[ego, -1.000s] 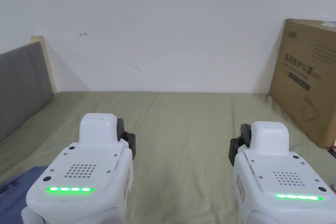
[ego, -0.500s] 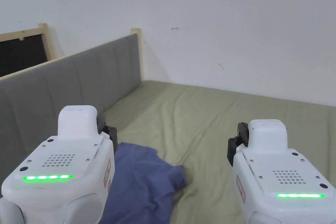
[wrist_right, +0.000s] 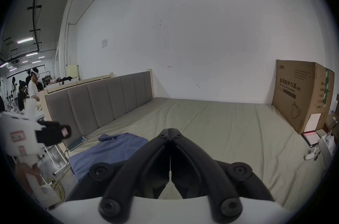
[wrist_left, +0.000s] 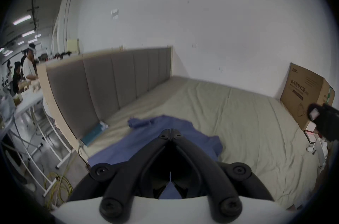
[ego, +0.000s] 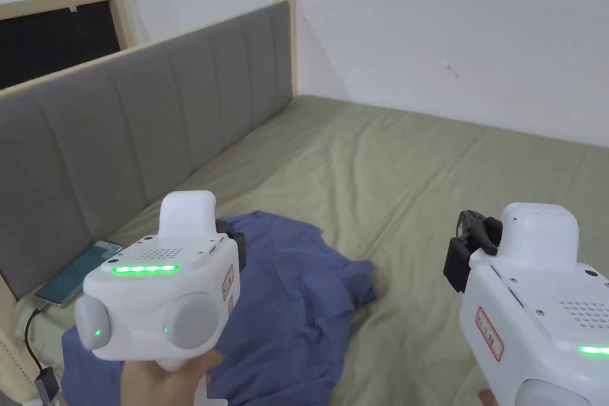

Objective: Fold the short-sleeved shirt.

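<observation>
Shirt place: we see the blue shirt (ego: 285,306) lying crumpled on the green bed (ego: 416,187), at the near corner beside the grey headboard (ego: 148,128), not yet spread or folded.

Left gripper: the left gripper (wrist_left: 170,131) hangs above the shirt; its jaws are pressed together at the tips and they pinch nothing.

Right gripper: the right gripper (wrist_right: 170,130) also has its jaws closed on nothing, and it is over bare sheet.

Direction: from both tools the shirt lies below and to the left side. The left gripper is clearly nearer, almost over the cloth; the right one is well apart from the shirt's edge.

Long axis: the heap runs from the near bed edge away along the headboard, with a bunched part at the far end. Which end is collar or hem, we cannot tell.

Next move, our judgement: both jaws must open first, then the left reaches down and the right crosses toward the left.

Views: the head view shows a phone (ego: 77,273) with a cable beside the shirt, just at the headboard. The right gripper view shows a box (wrist_right: 300,95) at the far right of the bed, and the left gripper in a hand (wrist_right: 25,169).
</observation>
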`<state>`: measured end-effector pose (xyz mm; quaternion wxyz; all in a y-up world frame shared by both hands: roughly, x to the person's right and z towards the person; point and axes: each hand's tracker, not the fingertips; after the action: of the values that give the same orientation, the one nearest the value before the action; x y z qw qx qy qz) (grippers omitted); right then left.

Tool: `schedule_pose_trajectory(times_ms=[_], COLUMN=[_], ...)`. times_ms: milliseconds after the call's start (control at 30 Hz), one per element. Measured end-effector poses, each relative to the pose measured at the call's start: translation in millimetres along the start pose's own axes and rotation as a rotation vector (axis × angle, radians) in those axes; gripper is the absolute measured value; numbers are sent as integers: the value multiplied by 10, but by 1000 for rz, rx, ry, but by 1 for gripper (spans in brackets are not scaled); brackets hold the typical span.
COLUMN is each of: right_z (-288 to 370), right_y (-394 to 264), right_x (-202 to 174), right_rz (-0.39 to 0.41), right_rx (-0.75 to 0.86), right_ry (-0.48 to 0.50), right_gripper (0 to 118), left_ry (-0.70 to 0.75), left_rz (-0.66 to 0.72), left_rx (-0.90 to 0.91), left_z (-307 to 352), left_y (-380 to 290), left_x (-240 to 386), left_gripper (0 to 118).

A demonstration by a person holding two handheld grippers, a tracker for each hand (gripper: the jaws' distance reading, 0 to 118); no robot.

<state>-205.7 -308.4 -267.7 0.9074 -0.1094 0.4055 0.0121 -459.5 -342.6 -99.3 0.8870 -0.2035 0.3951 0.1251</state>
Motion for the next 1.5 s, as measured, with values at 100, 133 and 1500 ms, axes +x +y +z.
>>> schedule_pose_trajectory(times_ms=[100, 133, 1500], right_z=[-107, -145, -434], right_y=[-106, -140, -650], right_x=[7, 16, 908], right_rz=[12, 13, -188], right_rx=[-41, -53, -299], right_ry=[-4, -3, -168], right_gripper=[0, 0, 0], left_ry=[-22, -36, -152], left_rz=[12, 4, 105], left_rx=[-124, -167, -451], left_z=[-444, -563, -1680], left_y=[-206, -271, 10], left_x=[-50, -24, 636], left_gripper=[42, 66, 0])
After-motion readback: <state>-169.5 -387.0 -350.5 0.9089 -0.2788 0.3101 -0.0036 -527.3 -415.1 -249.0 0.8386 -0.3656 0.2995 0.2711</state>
